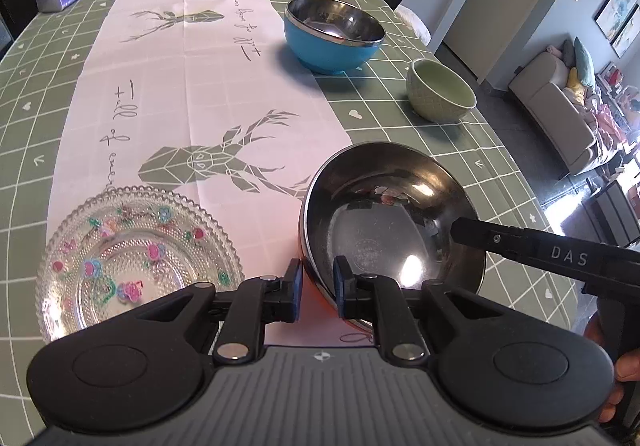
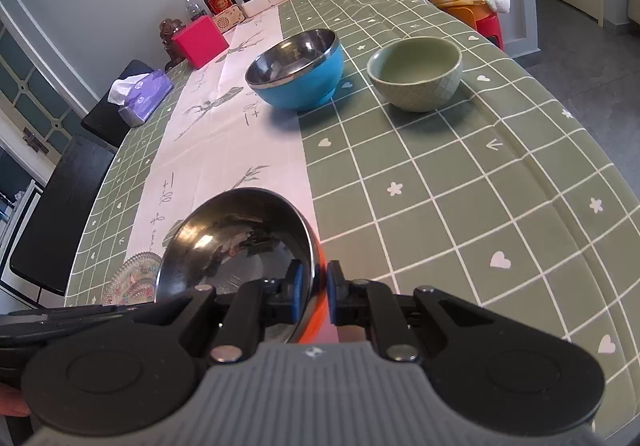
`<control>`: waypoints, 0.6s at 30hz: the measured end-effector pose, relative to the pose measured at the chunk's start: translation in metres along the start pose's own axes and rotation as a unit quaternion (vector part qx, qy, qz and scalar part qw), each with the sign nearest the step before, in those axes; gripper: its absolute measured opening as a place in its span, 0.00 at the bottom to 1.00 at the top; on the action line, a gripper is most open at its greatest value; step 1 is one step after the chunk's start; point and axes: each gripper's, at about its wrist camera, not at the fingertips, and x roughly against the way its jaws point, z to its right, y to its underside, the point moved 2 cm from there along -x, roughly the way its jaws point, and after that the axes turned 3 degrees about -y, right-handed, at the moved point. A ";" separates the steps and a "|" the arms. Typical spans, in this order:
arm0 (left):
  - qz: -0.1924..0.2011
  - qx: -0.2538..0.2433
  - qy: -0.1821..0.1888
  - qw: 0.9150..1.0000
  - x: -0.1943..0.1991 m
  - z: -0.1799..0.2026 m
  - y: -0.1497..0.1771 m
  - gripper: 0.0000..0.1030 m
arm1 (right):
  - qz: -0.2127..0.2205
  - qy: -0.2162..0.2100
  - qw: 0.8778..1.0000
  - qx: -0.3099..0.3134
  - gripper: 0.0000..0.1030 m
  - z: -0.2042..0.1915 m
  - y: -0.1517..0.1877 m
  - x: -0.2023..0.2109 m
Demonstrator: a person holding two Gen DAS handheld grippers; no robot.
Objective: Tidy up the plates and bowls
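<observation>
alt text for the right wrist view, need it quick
The right gripper clamps the near rim of a steel bowl with an orange outside over a green checked tablecloth. Farther back sit a blue bowl and a green bowl; a patterned glass plate lies left.

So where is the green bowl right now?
The green bowl stands empty on the checked tablecloth near the table's right edge, just right of the blue bowl in both wrist views.

Table [image 1: 48, 94] bears 3 bowls [image 1: 332, 34], 1 glass plate [image 1: 136, 258].
</observation>
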 end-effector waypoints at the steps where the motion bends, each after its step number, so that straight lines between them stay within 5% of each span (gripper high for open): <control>1: 0.002 -0.001 0.000 1.000 0.000 0.000 0.000 0.18 | 0.001 0.000 1.000 0.000 0.10 0.000 -0.001 -0.001; 14: 0.016 -0.030 -0.002 0.999 -0.001 0.003 -0.002 0.20 | 0.005 0.001 1.000 0.003 0.11 0.002 -0.001 -0.005; 18: 0.021 -0.023 0.000 1.000 -0.001 0.000 -0.003 0.24 | 0.011 0.007 1.000 0.006 0.19 0.003 -0.001 -0.003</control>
